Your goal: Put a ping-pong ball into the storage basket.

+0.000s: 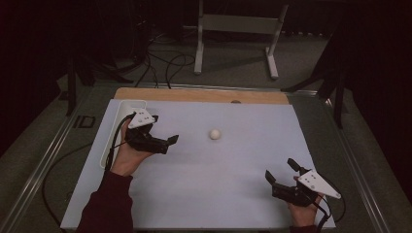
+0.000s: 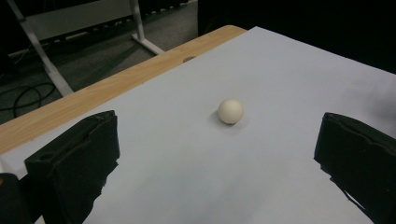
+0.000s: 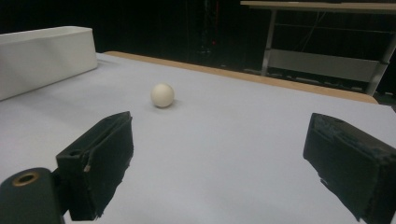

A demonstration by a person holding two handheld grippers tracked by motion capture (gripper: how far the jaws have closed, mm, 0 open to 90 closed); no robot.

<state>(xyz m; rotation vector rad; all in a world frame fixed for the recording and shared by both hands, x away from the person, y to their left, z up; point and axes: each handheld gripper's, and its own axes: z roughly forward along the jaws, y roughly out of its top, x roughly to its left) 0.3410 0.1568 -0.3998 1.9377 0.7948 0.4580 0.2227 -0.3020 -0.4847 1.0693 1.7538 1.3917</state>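
Ball (image 1: 214,134) rests mid-surface in the high view, near the left gripper (image 1: 167,142) and well apart from the right gripper (image 1: 280,171), both with jaws spread. Left gripper view frames it between empty jaws, likely an approach. Right gripper view shows it far ahead, beside a white bin (image 3: 44,58); next move calls for closing in.

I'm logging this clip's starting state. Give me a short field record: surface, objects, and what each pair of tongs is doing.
surface: white sheet over a wooden table
ball: small cream ball, lying alone near the sheet's middle, touched by nothing
tray: white tray at the sheet's far left edge
left tongs: left tongs open, empty, pointed toward the ball
right tongs: right tongs open, empty, near the right front corner, farther from the ball
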